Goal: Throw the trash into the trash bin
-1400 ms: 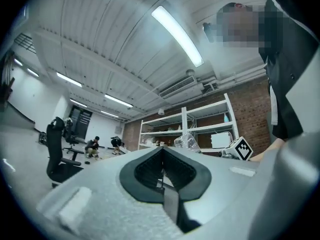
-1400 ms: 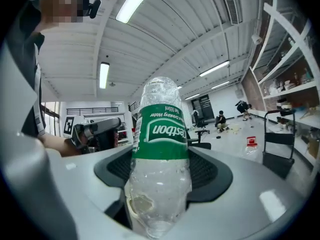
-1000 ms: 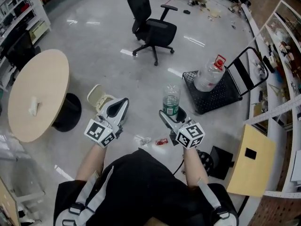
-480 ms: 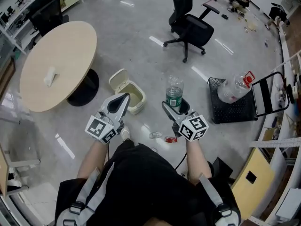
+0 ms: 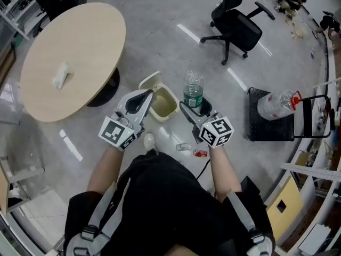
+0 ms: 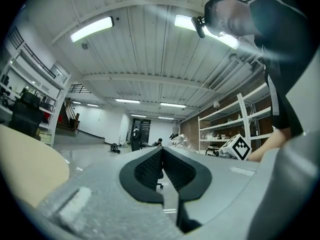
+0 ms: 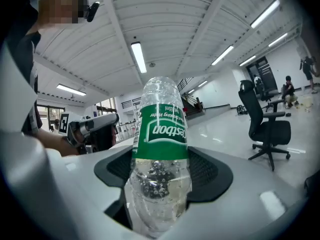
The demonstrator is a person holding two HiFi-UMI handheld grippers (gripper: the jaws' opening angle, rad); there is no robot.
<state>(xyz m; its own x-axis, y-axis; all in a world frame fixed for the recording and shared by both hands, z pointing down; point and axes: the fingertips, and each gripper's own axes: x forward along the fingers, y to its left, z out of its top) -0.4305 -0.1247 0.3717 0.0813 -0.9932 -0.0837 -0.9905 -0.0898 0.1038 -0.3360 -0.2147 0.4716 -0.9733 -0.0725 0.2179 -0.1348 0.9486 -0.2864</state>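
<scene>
Clear plastic bottle (image 5: 193,91) gripped beside the open trash bin (image 5: 173,102)
Small wrappers (image 5: 184,147) are lying on the grey floor (image 5: 160,36) nearest the camera; the right gripper (image 5: 194,110) is clamping the green-labelled bottle, holding it upright just right of the cream bin, while the left gripper (image 5: 146,96) is hanging near the bin's left edge, its jaws pressed together on nothing; farther off, a round wooden table (image 5: 80,47) and a black office chair (image 5: 238,26) are standing
</scene>
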